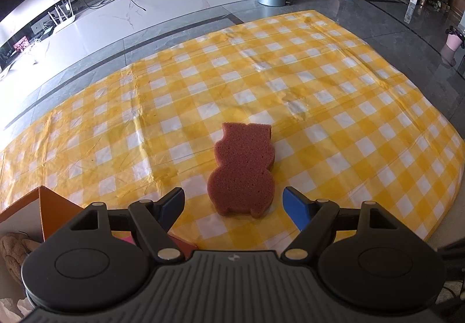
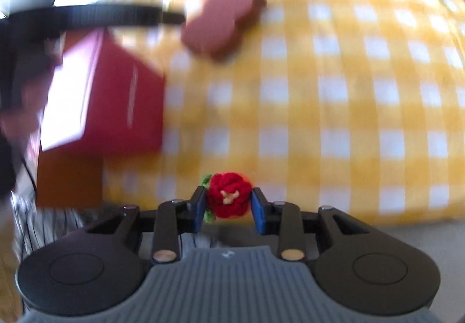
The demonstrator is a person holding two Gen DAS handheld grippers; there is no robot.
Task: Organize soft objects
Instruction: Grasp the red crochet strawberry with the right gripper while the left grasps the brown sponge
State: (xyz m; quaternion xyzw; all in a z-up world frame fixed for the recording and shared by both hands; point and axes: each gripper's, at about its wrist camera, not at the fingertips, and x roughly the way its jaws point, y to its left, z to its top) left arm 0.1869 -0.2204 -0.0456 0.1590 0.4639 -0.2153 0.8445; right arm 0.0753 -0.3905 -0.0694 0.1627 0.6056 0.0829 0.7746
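My right gripper [image 2: 228,204] held the crocheted rose [image 2: 229,199] in its jaws, near the red box [image 2: 122,108]. My left gripper [image 1: 234,201], jaws wide, hovered over the brown sponge [image 1: 242,169] beyond that box (probably the last loose piece).

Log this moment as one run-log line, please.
left gripper: open, over sponge | right gripper: shut on crochet flower | box: beside

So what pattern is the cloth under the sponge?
Yellow-and-white check cloth; sharpest in the left wrist view.
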